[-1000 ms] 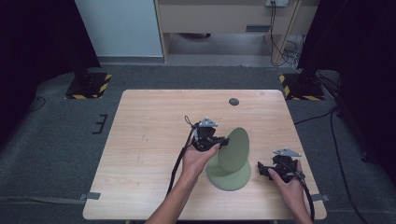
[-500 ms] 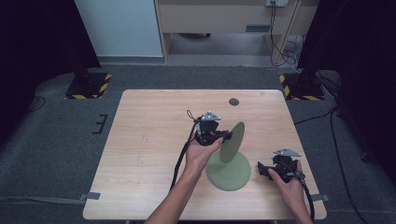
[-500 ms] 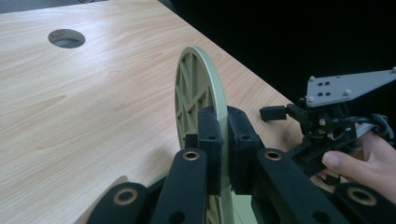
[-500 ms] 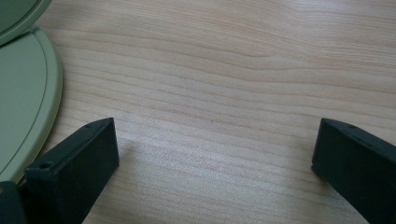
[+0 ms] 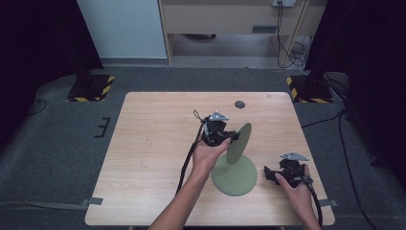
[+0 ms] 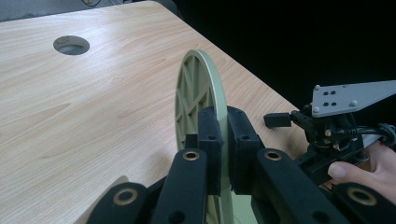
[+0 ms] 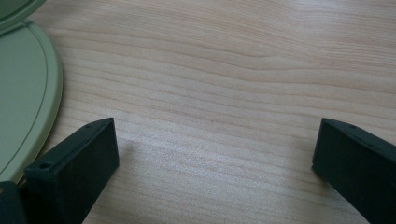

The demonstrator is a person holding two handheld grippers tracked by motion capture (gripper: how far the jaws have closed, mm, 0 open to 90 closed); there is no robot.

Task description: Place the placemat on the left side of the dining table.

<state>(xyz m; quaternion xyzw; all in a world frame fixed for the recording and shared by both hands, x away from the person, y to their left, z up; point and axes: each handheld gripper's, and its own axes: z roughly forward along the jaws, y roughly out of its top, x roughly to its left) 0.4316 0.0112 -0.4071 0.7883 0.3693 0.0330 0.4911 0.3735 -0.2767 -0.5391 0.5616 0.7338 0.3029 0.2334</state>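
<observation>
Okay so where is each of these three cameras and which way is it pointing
High view: above the person's side, looking forward and down on the table; both forearms, left gripper, right gripper.
Left gripper view: rides the left gripper, looks along fingers clamped on the lifted green disc.
Right gripper view: rides the right gripper, looks down past open fingers.
Shared: the flat green disc.

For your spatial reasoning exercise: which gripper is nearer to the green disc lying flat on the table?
Right. The right gripper rests open beside the flat green disc; the left gripper is above it, clamped on the upright green disc.
</observation>
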